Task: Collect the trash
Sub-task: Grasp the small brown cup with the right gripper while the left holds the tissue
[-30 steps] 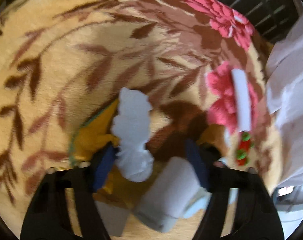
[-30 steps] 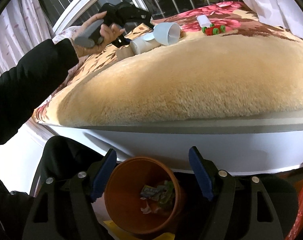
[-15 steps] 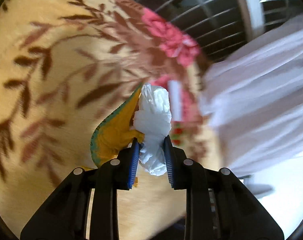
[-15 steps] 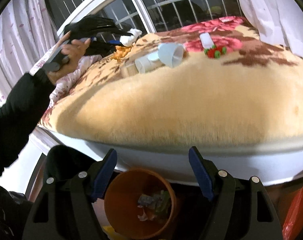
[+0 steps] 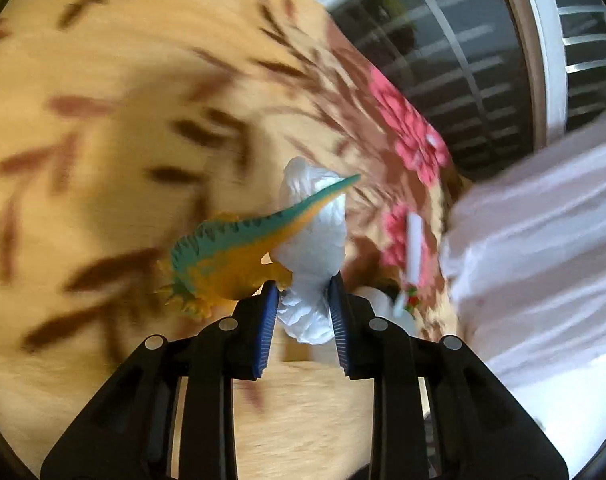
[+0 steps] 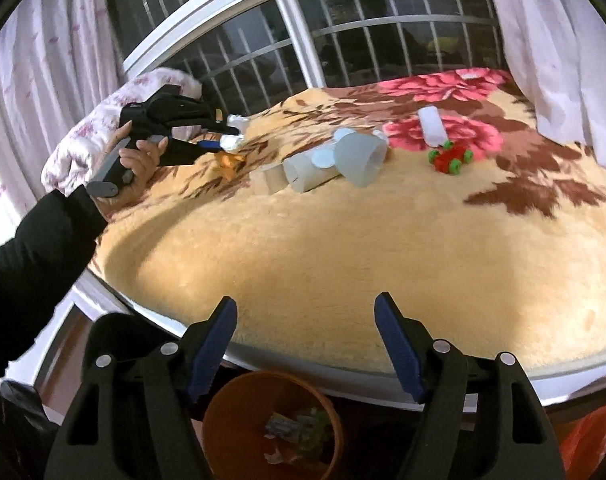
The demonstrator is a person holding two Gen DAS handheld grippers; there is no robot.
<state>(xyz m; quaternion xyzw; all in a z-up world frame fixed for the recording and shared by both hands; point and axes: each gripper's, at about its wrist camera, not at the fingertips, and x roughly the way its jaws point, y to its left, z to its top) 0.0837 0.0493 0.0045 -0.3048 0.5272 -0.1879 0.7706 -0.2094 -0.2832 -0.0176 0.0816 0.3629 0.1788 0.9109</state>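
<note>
White, crumpled tissue paper [image 5: 311, 256] sits pinched between the blue ribbed fingers [image 5: 267, 320] of the left gripper [image 5: 303, 312], which have closed down tight on it at centre frame in the left wrist view. The wad is soft and creased, bulging above and below the pads. Pressed against its left side is a toy dinosaur [image 5: 239, 256], smooth moulded plastic, orange-bodied with a teal spiked back and a long tapering tail that crosses in front of the tissue; whether the fingers also clamp the toy I cannot tell. In the right wrist view the same gripper appears at upper left, raised above the bed in a person's hand [image 6: 137, 164] with a black sleeve [image 6: 31, 248], the white wad at its tip.

Beneath lies a plush blanket [image 6: 343, 248] on the bed, tan and furry, patterned with brown leaves and pink flowers. On it, near the middle of the right wrist frame, lie a translucent white plastic cup [image 6: 361, 156] on its side and a white tube-like container [image 6: 309, 174] touching it; further right, a small white bottle [image 6: 433, 126] and a red toy car [image 6: 449, 160] with green wheels.

The right gripper [image 6: 307, 344] hangs at lower centre, its jaws having just narrowed slightly, yet wide apart and empty. Below it stands an orange round bin [image 6: 239, 412] holding scraps of paper. Barred windows [image 6: 367, 32] and pale curtains [image 6: 543, 40] fill the top of the frame.
</note>
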